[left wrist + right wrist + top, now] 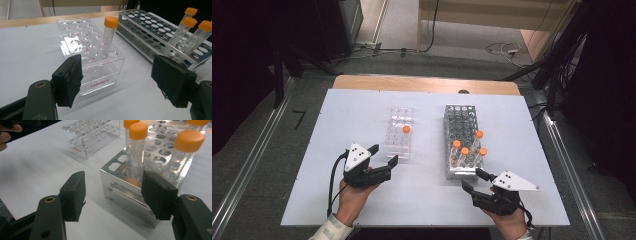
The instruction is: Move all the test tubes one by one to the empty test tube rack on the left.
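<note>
Tubes with orange caps are what my two grippers sit nearest to. One capped tube stands alone in the clear plastic rack, tilted a little, about midway along the rack on its right-hand side as the high view shows it. Four more capped tubes stand clustered at the near end of the metal rack, which lies just to the right of the clear one, the two racks side by side and apart on the white table.

My left gripper hovers just beside the near end of the clear rack, jaws spread wide with nothing between them; in the left gripper view the rack's front corner shows between the two black pads, a red label on its lower edge. My right gripper sits just in front of the metal rack's near end, jaws likewise wide apart and holding nothing. In the right gripper view the rack's near corner and two tubes stand between the pads, untouched. Both my hands rest low near the table's front edge.
</note>
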